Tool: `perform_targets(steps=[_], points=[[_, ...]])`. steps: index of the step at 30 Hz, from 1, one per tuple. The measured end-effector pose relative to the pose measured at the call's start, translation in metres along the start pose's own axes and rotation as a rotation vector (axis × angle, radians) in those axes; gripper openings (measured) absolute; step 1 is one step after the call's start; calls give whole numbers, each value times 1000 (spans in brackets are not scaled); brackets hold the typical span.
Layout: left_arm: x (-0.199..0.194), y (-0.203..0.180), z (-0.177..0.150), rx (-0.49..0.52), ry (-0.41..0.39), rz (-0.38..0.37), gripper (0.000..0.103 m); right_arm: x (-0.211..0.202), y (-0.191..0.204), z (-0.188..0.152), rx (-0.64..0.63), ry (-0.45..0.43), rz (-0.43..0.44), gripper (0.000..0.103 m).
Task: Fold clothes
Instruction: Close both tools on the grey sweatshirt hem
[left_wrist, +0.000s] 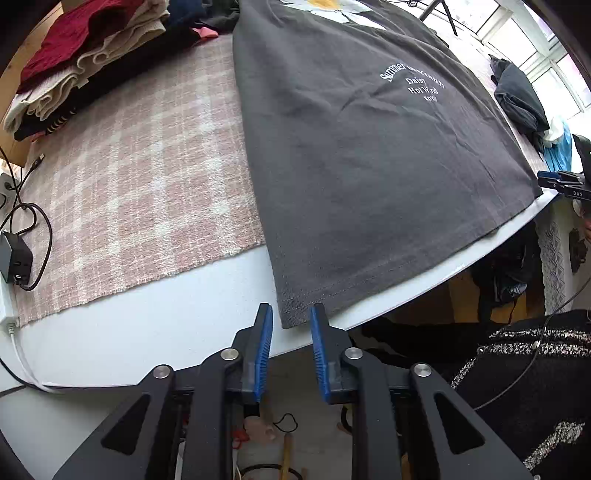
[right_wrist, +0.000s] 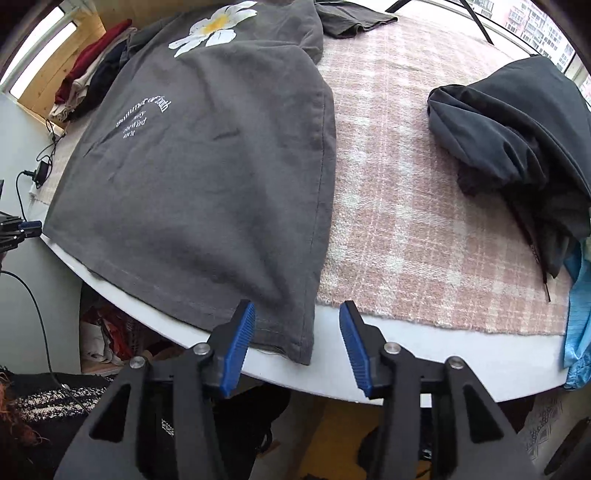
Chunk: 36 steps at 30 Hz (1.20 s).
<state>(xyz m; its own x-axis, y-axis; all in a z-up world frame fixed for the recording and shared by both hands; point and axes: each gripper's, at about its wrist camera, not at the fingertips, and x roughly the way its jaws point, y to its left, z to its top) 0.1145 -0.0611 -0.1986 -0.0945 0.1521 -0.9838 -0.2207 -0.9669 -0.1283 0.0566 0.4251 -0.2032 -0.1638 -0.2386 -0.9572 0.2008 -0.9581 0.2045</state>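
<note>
Lying flat across the pink plaid blanket (right_wrist: 424, 229) is the dark grey T-shirt (left_wrist: 351, 147), its hem hanging just over the near edge of the white table (left_wrist: 147, 332), the daisy print (right_wrist: 210, 31) up toward the far edge and white lettering (left_wrist: 413, 83) across the middle. And look at the left gripper (left_wrist: 291, 314): jaws apart, blue pads either side of the shirt's near left hem corner, straddling it without a squeeze. Over on the other side, the right gripper (right_wrist: 297, 314) stands wide open at the shirt's near right hem corner; its left pad sits over the fabric, its right pad over bare table just beside the blanket's fringe. Neither claw has closed on cloth.

A crumpled dark garment (right_wrist: 517, 129) sits on the blanket toward the table's right edge, well apart from the shirt, with a bright blue cloth (right_wrist: 578, 314) spilling off that edge beside it. At the far left corner, a stack of folded clothes (left_wrist: 74, 62), red on top, cream and black beneath. A black charger (left_wrist: 14, 258) with its cable rests by the left edge.
</note>
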Motion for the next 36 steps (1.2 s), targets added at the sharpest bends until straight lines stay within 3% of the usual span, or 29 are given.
perform_targets(steps=[2,10,13,16,23,30,33,35,36], points=[[3,-1,3,-2,6,-4,38,2,0,0,11,-3,10,47],[14,-2,9,23,37,-17,34,17,9,-4,-6,11,0,48],[17,9,7,10,51,-5,17,22,13,-6,-16,15,-8,48],[15,19,6,-2,47,-17,12,22,20,-14,-57,19,-45,47],[13,25,3,39,30,-14,5,23,32,-16,-119,43,-85,10],[-2,43,-3,53,10,-30,4,8,26,-15,-73,31,-57,7],[-4,45,-4,74,12,24,15,3,25,-16,-55,25,-69,7],[-1,45,-1,80,14,78,38,7,28,-17,-58,37,-85,7],[1,45,0,84,17,90,40,9,29,-17,-59,43,-93,7]])
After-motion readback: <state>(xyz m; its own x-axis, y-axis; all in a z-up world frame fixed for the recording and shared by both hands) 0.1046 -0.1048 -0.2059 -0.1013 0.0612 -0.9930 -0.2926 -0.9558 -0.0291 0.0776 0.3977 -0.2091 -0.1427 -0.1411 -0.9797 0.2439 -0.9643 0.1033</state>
